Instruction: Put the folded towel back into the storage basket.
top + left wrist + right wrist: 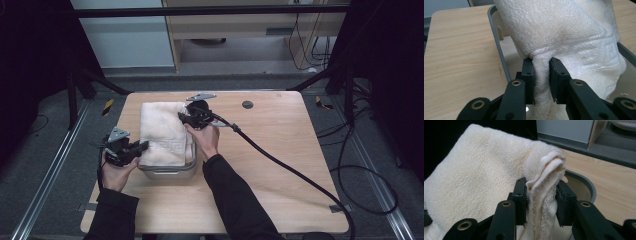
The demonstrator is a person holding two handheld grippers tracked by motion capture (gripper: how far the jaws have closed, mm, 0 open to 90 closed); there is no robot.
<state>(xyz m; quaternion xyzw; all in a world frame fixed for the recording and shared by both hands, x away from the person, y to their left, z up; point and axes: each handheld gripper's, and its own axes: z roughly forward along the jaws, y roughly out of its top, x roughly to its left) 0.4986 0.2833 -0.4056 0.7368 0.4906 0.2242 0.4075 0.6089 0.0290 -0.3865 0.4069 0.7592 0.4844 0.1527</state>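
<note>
A folded white towel point(162, 132) lies stretched over a metal tub point(172, 172) on the wooden table. My left gripper point(142, 146) is shut on the towel's near left edge; in the left gripper view the cloth point(574, 37) bunches between the jaws of that gripper point(541, 77). My right gripper point(184, 118) is shut on the towel's far right edge. In the right gripper view a crumpled fold of towel point(544, 177) is pinched in the gripper point(541, 200), with the tub's rim point(587, 183) behind it.
The wooden table point(280, 150) has bare surface to the right and front of the tub. A thick black cable point(280, 162) trails from the right gripper across the table to the floor. A small dark disc point(247, 104) sits near the far edge.
</note>
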